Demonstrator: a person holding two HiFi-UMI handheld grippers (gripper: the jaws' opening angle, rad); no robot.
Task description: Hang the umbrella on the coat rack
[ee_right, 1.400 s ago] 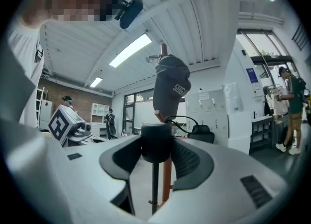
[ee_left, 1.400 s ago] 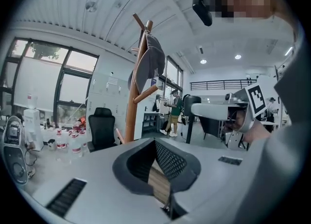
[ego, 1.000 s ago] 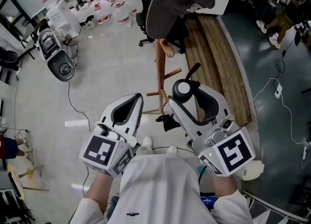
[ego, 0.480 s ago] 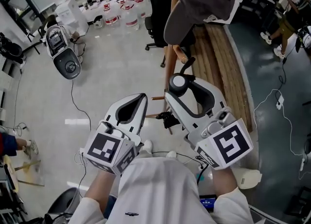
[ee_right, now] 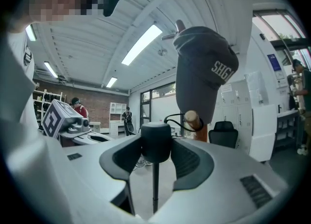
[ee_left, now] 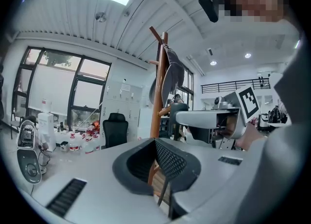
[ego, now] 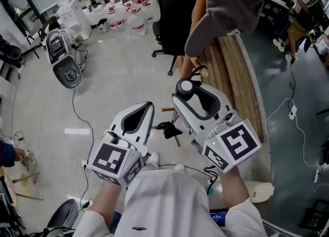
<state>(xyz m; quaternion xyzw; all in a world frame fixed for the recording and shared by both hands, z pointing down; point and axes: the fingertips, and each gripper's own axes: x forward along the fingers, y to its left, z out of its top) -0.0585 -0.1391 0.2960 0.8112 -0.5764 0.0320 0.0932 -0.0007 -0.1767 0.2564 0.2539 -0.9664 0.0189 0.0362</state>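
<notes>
My right gripper (ego: 187, 91) is shut on the black umbrella's round handle (ee_right: 155, 142), and its folded body (ego: 167, 128) hangs below the jaws. The handle's black strap (ee_right: 176, 119) loops at the tip of a wooden peg (ee_right: 192, 118) on the coat rack (ego: 199, 22). A grey cap (ego: 234, 10) hangs on the rack above, and it also shows in the right gripper view as the cap (ee_right: 201, 70). My left gripper (ego: 146, 108) is lower left of the right one, shut with nothing in its hollow. The rack pole (ee_left: 156, 96) stands just ahead of it.
A black office chair (ego: 172, 4) stands behind the rack, and stacked wooden boards (ego: 234, 81) lie to its right. Water bottles (ego: 124, 17) and a grey machine (ego: 64, 61) sit at the far left. Cables (ego: 77, 117) run across the floor.
Both grippers have moved toward the coat rack. The umbrella handle in the right gripper is now closer to the peg, and its strap has reached the peg's tip.
</notes>
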